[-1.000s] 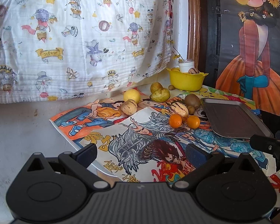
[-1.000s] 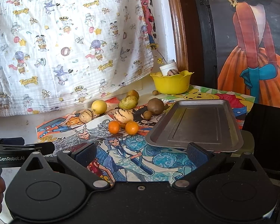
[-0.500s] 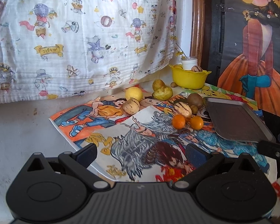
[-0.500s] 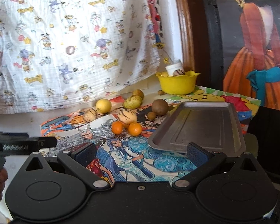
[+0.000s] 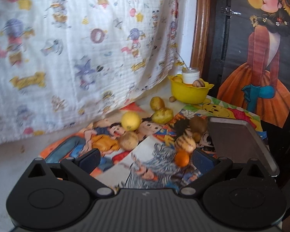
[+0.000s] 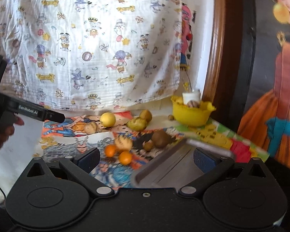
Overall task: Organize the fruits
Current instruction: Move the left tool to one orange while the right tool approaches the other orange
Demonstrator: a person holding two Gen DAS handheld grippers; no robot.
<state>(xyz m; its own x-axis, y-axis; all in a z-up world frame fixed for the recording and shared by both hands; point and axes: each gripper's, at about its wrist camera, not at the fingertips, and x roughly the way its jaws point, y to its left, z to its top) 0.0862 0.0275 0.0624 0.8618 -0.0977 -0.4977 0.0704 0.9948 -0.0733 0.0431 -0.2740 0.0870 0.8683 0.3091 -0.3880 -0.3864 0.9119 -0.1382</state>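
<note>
A white cloth (image 5: 83,44) printed with cartoon figures is hanging across the back wall, taking up most of both views. Below it, comic posters (image 5: 145,166) are lying spread over the table, and the fruits are sitting on them. To the right, a picture of a girl in an orange dress (image 5: 261,73) is leaning upright. A grey metal tray (image 5: 239,141) is lying at the right edge of the posters, with nothing showing on its visible part.

The left gripper (image 5: 146,157) is hanging above the near posters with its fingers spread wide and nothing between them. The right gripper (image 6: 146,157) is hovering over the near end of the tray, its fingers also spread wide and holding nothing. In the right wrist view, a hand (image 6: 2,133) is gripping the handle of the left tool at the far left.

A yellow bowl (image 5: 190,93) is standing at the back right corner, holding a white jar (image 5: 191,75) and a striped fruit. A lemon (image 5: 130,121) is sitting near the middle, with two pears (image 5: 161,110) touching each other just behind it. A brown kiwi (image 5: 198,124) is lying just beside the tray. A striped melon (image 5: 184,144) is touching two oranges (image 6: 118,154) in front of it. A pale round fruit (image 5: 128,140) is sitting just in front of the lemon.
</note>
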